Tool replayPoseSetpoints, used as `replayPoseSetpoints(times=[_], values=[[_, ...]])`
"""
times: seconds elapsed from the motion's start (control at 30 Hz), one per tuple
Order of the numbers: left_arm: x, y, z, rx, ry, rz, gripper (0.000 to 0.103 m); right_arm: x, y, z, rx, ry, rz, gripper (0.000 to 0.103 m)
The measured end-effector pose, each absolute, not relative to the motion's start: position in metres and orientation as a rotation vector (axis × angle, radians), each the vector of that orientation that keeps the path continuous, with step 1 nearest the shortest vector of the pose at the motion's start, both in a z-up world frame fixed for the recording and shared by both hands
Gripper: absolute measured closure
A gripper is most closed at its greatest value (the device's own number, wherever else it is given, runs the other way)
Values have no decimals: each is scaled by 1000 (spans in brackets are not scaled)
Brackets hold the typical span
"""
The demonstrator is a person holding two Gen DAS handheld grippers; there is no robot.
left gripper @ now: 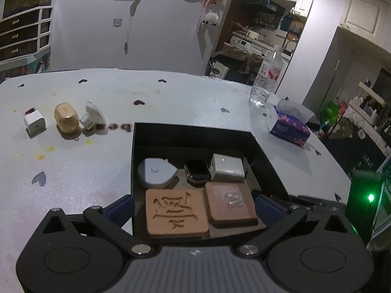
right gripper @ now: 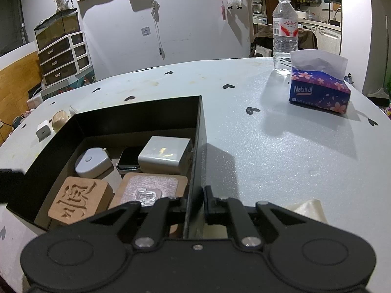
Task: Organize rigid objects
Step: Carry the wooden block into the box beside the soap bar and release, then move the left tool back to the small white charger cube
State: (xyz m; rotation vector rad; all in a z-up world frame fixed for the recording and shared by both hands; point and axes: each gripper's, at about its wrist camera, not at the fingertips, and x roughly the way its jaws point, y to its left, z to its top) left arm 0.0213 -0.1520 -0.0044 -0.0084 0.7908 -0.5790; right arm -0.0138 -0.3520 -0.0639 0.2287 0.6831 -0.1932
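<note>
A black box (left gripper: 144, 131) (right gripper: 136, 112) on the white table holds a carved wooden tile (left gripper: 176, 211) (right gripper: 78, 201), a second wooden tile with a clear hook (left gripper: 231, 205) (right gripper: 149, 188), a grey tape measure (left gripper: 156, 172) (right gripper: 91, 162), a dark smartwatch (left gripper: 197, 169) (right gripper: 128, 158) and a white charger (left gripper: 227, 167) (right gripper: 165, 156). My left gripper (left gripper: 194, 207) is open and empty over the box's near end. My right gripper (right gripper: 195, 204) is shut on the box's right wall (right gripper: 199, 161). Left of the box stand a small white charger (left gripper: 35, 123) (right gripper: 44, 129), a gold case (left gripper: 66, 119) (right gripper: 59, 119) and a white knob-like piece (left gripper: 92, 116).
A water bottle (left gripper: 267, 78) (right gripper: 285, 31) and a blue tissue box (left gripper: 289, 124) (right gripper: 320, 88) stand at the table's far right. A cream cloth (right gripper: 309, 208) lies by my right gripper. Drawers (right gripper: 61, 58) stand beyond the table's left edge.
</note>
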Motion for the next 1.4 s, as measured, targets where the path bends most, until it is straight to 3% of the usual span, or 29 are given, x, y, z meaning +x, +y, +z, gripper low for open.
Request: replayPoseSetpoints(times=[0.6,1.3,1.4], values=[[40,-77,-3,-66,732,-357,0,-14,-352,-65,230,682,-194,94],[186,16,-52,162,591,-255,0,-9,-351,-65,204,690,-202,94],[208,20,-60,213,563,-259,5,-8,-351,-66,196,692,-206,94]])
